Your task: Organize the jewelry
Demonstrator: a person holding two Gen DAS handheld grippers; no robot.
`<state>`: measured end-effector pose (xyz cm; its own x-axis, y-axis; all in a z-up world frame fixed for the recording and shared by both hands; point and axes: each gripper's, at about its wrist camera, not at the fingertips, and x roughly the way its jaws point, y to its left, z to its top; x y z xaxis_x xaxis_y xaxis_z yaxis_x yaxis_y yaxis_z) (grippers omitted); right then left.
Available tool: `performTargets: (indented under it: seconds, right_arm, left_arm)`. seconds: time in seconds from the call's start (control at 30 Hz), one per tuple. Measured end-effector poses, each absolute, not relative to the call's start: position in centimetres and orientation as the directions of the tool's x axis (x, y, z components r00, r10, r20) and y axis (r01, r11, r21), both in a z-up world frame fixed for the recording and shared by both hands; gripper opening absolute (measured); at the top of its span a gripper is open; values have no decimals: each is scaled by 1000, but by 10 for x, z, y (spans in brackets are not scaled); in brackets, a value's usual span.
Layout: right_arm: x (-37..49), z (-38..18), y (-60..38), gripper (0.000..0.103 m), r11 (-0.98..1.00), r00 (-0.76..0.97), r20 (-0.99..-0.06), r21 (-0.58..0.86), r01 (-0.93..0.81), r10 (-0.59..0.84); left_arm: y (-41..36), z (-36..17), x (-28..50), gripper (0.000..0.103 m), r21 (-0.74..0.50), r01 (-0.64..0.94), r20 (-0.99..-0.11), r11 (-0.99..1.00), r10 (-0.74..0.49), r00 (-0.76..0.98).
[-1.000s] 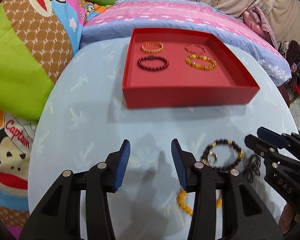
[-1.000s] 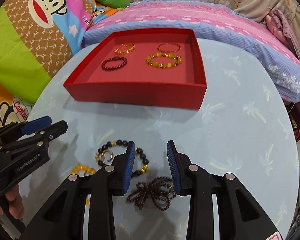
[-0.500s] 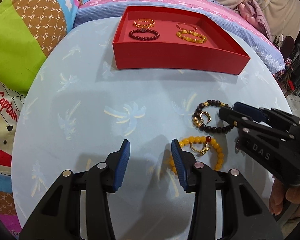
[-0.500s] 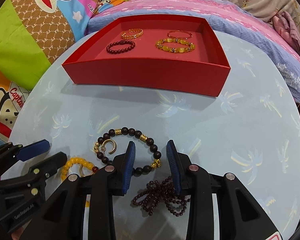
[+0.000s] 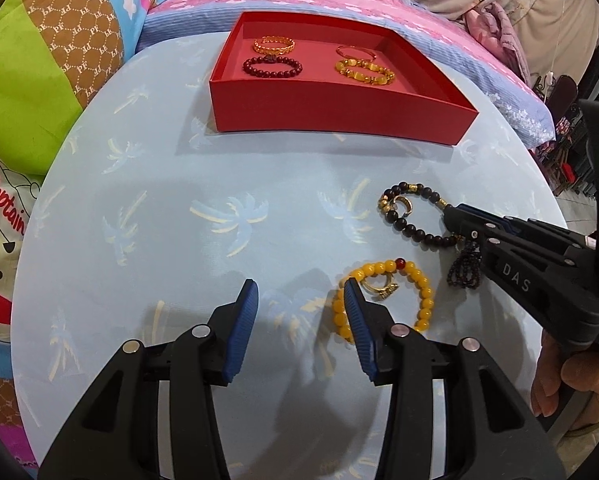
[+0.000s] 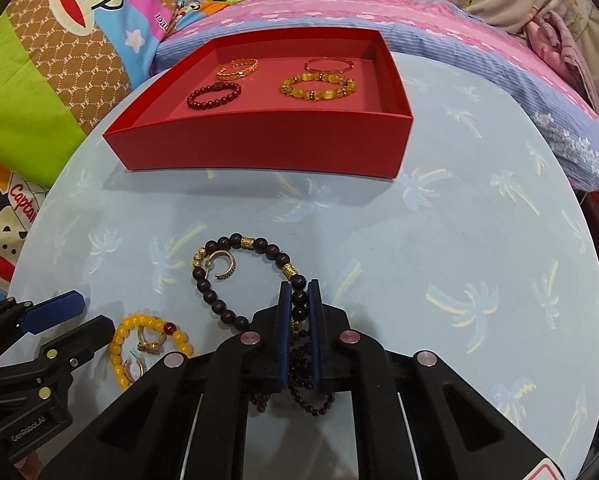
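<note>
Two grippers work over a round blue table (image 6: 459, 240). The right gripper (image 6: 299, 300) has its jaws pinched almost together on the near side of the black bracelet (image 6: 235, 242), a bead or two caught between the pads. That bracelet lies on the table at about 6 o'clock from the red tray (image 6: 259, 148), well apart from it, with a small gold hoop (image 6: 221, 264) inside its loop. A dark bead strand (image 6: 299, 364) sits tangled just under the right jaws, touching the bracelet's near end.

The left gripper (image 5: 299, 300) is part open and widening, nothing between its pads; the yellow bracelet (image 5: 383, 296) lies just at its 3 o'clock, partly behind the right finger, with a ring (image 5: 379, 286) inside it.

The tray already has four bracelets in two rows, toward its far half; the near half looks free.

Step in hand, as judged: lift the black bracelet and carry it to the tray.
- Lift straight up and slowly; the grip is on few beads, so the loop will hang and swing.
- Watch the dark strand, it may snag and come along.
- The hoop may catch on the beads and drag.
- Clear the tray's near wall, then set down at the free near half.
</note>
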<state>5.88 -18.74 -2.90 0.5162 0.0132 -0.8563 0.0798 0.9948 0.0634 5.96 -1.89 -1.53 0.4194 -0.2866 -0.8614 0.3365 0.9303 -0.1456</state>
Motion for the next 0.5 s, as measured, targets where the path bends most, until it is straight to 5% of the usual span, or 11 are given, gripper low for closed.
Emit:
performTargets:
  seconds: [0.27, 0.5]
  right_arm:
    - [55, -29, -191, 7, 992, 512, -859, 85, 95, 25]
    - [54, -29, -191, 7, 991, 509, -860, 89, 97, 27]
  left_arm:
    - [-32, -23, 52, 43, -155, 383, -868, 911, -311, 388]
    - [-36, -23, 53, 16, -155, 399, -862, 904, -322, 393]
